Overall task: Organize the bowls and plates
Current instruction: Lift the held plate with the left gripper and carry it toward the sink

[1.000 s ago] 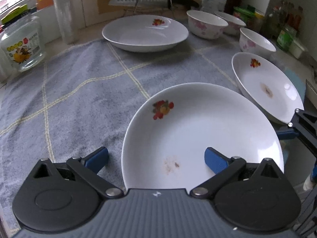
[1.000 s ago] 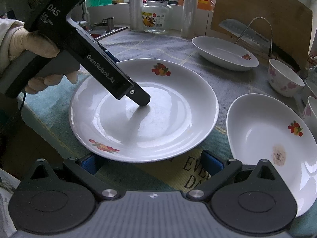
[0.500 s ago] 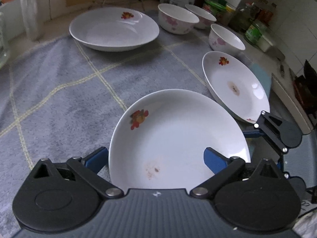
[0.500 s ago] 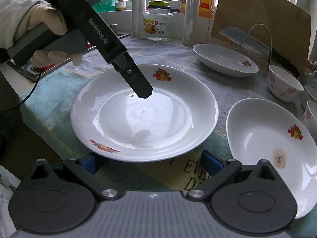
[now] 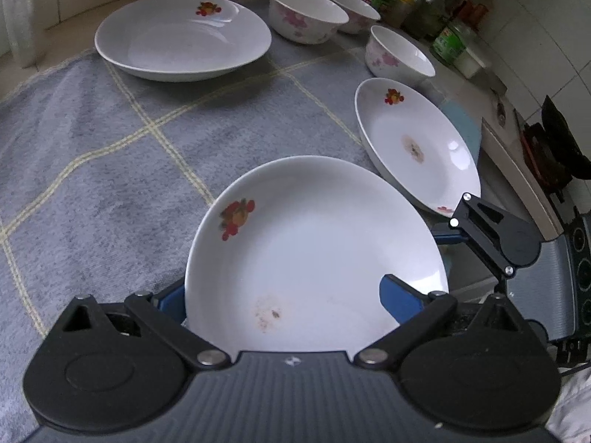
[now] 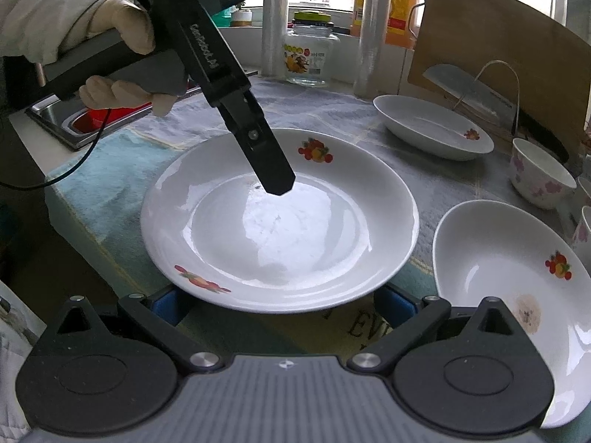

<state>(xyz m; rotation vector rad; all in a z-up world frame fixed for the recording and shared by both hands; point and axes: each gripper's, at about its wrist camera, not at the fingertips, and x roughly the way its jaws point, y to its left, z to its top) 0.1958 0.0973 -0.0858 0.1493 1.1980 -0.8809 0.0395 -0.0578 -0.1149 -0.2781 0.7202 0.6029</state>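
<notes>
Plate (image 6: 280,221) flat on towel (image 5: 92,184), face up; both grippers, left (image 6: 277,181) and right (image 6: 275,306), spread wide, gripping nothing.

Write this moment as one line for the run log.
left gripper: open, tip over plate centre | right gripper: open, at near rim | plate: on cloth, not gripped

Three white fruit-print plates (image 6: 280,217) (image 6: 509,288) (image 6: 432,125) and pink-flowered bowls (image 5: 306,13) upright, apart on a grey cloth (image 5: 110,155)

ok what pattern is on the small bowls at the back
Pink flowers on white, clearest on the small bowls in the left wrist view.
</notes>
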